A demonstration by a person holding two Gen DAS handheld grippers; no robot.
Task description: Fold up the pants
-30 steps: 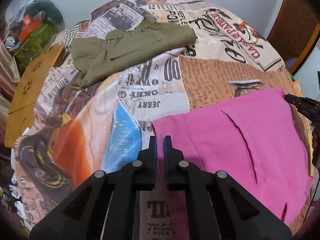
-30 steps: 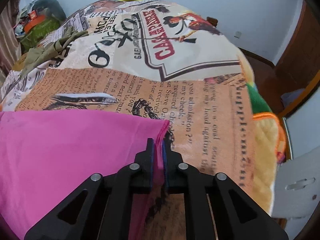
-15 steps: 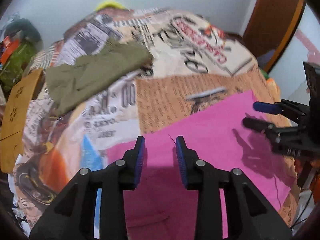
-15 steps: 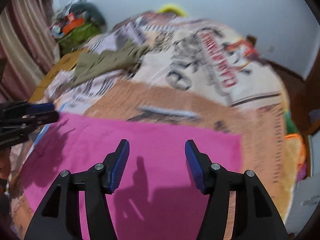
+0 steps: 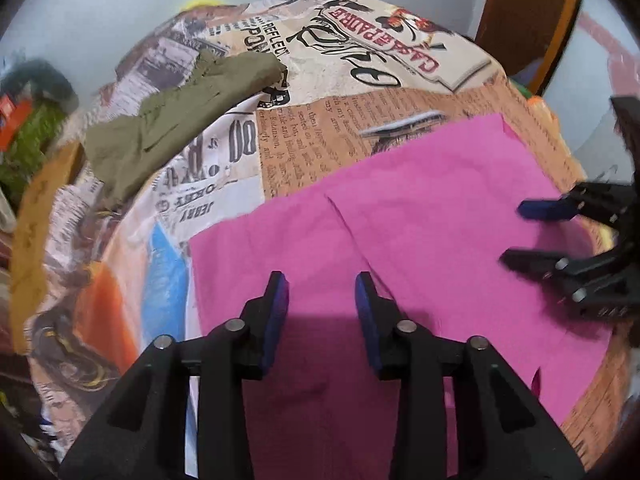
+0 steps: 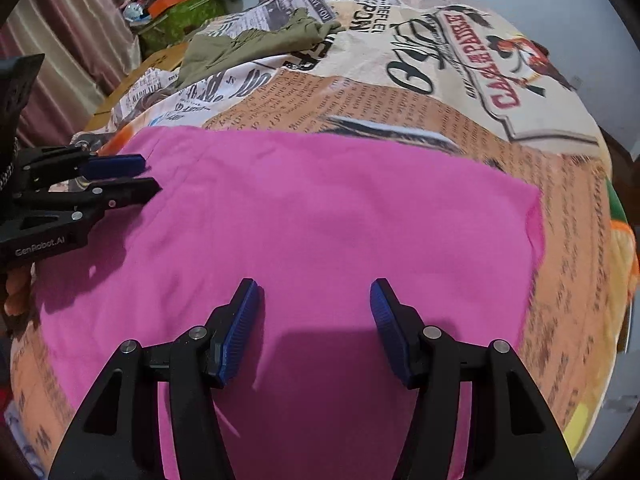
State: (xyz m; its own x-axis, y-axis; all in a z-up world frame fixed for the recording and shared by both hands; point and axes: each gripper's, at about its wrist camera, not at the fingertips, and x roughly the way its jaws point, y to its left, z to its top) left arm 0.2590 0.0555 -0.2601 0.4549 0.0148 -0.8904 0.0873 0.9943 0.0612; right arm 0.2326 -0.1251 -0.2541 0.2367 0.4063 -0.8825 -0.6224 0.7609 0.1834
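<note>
Pink pants (image 5: 420, 200) (image 6: 320, 208) lie folded flat on the printed bedspread (image 5: 320, 128) (image 6: 400, 92). My left gripper (image 5: 321, 280) hovers over their left part. Its jaws are opening and nothing is between them but the cloth below. It shows at the left edge of the right wrist view (image 6: 148, 176). My right gripper (image 6: 314, 286) stands open over the pants' near middle, gripping nothing. The left wrist view catches it at the right (image 5: 514, 234). Whether either touches the cloth I cannot tell.
Olive green pants (image 5: 180, 112) (image 6: 248, 44) lie crumpled at the far left of the bed. Brown cardboard (image 5: 32, 232) leans by the bed's left side, with clutter and a green bag (image 6: 180, 8) behind it. A wooden door (image 5: 532, 12) stands at the far right.
Both grippers were shut at the pink pants' edges, the right one on the corner. They have opened, let the cloth go and moved inward over it.
</note>
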